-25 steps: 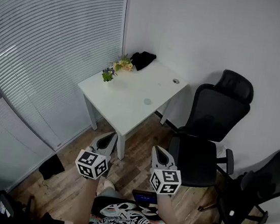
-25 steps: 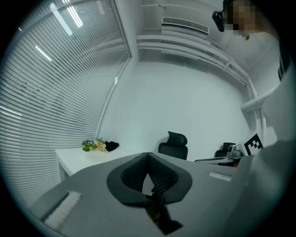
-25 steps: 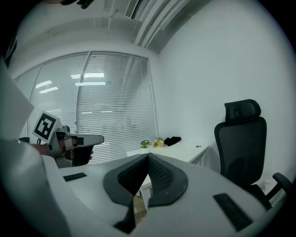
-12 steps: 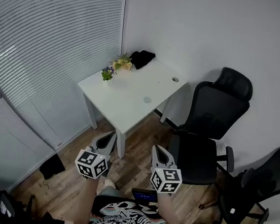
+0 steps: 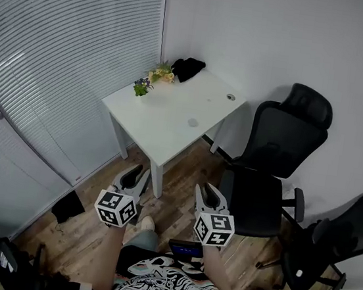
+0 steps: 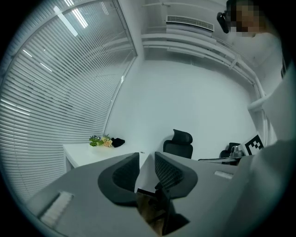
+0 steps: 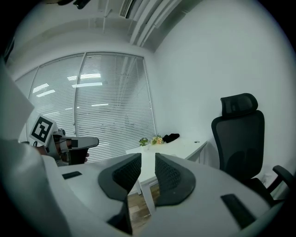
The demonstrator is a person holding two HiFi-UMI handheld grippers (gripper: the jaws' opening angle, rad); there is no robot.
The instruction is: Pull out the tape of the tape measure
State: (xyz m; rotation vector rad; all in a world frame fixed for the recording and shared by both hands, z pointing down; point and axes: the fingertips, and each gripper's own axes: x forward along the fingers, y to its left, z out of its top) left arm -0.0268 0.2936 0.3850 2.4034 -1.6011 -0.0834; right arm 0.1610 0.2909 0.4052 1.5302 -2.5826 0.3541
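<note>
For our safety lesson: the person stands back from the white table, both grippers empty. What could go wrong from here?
1. The small round item on the table is too tiny to identify; the left gripper and right gripper, jaws opening on nothing, might target the wrong thing.
2. The black office chair stands close beside the table; stepping in could bump it.

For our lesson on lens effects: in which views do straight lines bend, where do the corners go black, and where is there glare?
Head view: mild bend, the blinds curve, no black rim. Left gripper view: strong fisheye, black corners, light streaks on the blinds. Right gripper view: same fisheye and black corners, bright streaks on the blinds.
</note>
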